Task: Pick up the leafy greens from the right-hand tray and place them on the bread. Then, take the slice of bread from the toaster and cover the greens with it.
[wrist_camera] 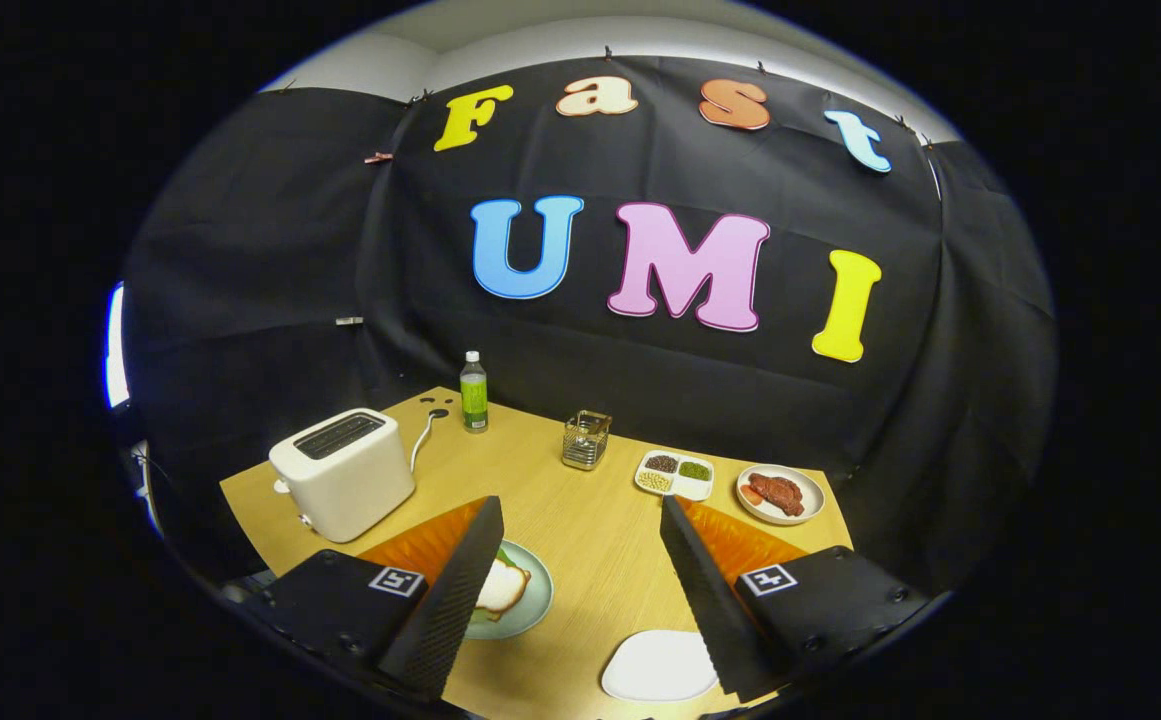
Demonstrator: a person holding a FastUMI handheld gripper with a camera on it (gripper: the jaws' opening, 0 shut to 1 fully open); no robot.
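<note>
Tool [580,580] spread wide, fingers well apart, nothing between them; it hangs above the near part of the wooden bench [590,520]. Landmark: the white toaster [342,473]. Just nearer than the toaster, partly behind the left finger, a pale green plate [530,600] carries the bread [500,588], with a green leaf [506,558] showing at its far edge, so the greens look already placed. A white tray [658,667] across the bench from the toaster, by the right finger, sits bare. Toaster slot is dark; cannot tell whether a slice stands in it. Judgement: first step done, second step in hand. Next move calls for swinging toward the toaster, aligning the fingers with the slot, descending and closing on the slice. Beyond the toaster: a green bottle [474,392], a wire holder [586,439], a divided dish of beans [675,474], a plate of meat [780,494].
</note>
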